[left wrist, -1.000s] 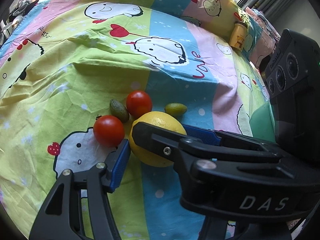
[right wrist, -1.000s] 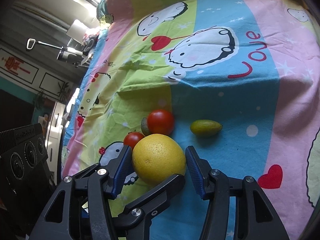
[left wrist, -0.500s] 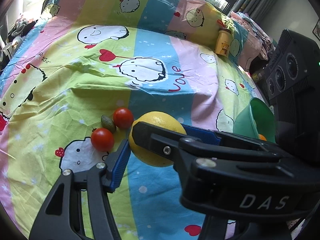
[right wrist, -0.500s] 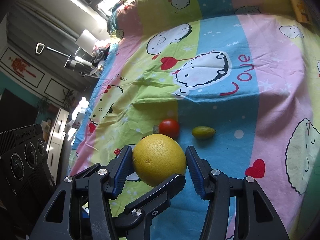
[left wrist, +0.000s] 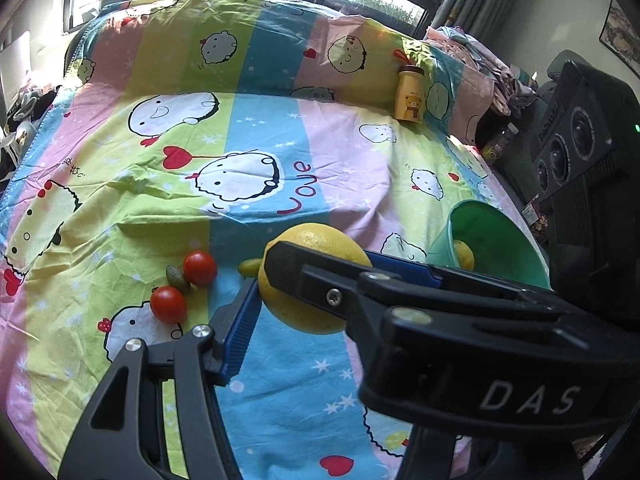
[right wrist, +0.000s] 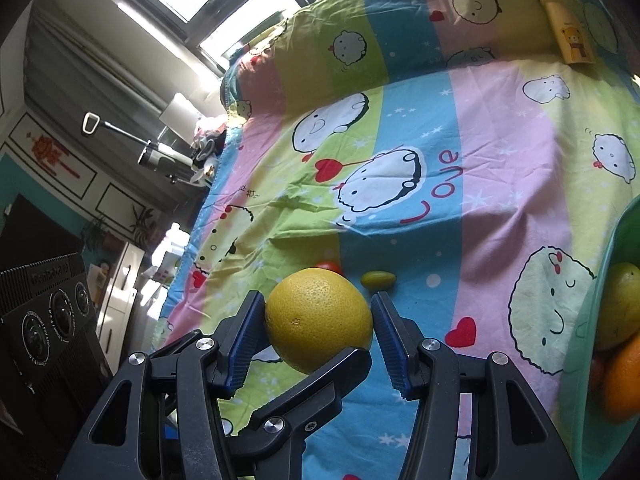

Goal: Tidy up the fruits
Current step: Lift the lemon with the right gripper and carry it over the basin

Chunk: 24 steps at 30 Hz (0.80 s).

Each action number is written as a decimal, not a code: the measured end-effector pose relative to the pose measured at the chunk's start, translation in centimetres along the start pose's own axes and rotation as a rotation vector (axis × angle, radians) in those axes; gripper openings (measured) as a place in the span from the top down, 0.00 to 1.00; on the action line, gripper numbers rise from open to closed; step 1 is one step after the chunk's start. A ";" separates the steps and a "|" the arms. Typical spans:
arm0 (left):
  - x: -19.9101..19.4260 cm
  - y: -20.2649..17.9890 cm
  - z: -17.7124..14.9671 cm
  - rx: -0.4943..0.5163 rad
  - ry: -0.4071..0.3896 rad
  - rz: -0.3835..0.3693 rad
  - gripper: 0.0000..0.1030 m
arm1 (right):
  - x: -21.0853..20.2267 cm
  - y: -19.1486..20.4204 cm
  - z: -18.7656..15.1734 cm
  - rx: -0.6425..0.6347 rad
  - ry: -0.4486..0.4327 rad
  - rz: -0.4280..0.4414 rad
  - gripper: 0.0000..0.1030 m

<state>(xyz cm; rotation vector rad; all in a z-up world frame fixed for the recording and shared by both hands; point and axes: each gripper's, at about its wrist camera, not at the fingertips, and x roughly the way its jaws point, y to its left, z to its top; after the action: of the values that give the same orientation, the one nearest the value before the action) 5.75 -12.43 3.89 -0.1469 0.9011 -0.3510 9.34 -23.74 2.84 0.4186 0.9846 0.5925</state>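
Both grippers' ribbed blue jaws clamp one round, dimpled yellow grapefruit [right wrist: 318, 318] above the printed bedsheet [left wrist: 256, 128].

The yellow fruit [right wrist: 318, 316] hides most of a tomato [right wrist: 330, 266]; the green bowl [right wrist: 596, 312], perhaps plastic, is cut off at the edge.

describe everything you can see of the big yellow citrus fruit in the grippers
The big yellow citrus fruit is round, slightly oval, with dimpled, matte peel and a small brownish speck on its front. It looks whole and unbruised. It is held off the cartoon-print bedsheet, gripped from two directions: the right gripper presses blue ribbed pads against its left and right sides, while the left gripper clamps it crosswise, one black finger passing over its front. Tomatoes and small green fruits lie on the sheet behind it.
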 end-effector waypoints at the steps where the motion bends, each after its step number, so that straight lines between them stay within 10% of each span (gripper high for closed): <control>1: -0.2 -0.5 0.1 0.011 -0.007 -0.001 0.44 | -0.6 -0.1 0.1 0.001 -0.013 0.001 0.45; 24: 0.9 -11.2 2.0 0.224 -0.041 -0.115 0.44 | -11.0 -6.1 -0.6 0.106 -0.234 -0.066 0.45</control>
<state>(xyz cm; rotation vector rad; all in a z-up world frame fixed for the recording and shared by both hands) 5.15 -23.27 7.53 0.0007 0.8088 -0.5507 5.92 -35.39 6.15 0.5350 0.8043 0.4218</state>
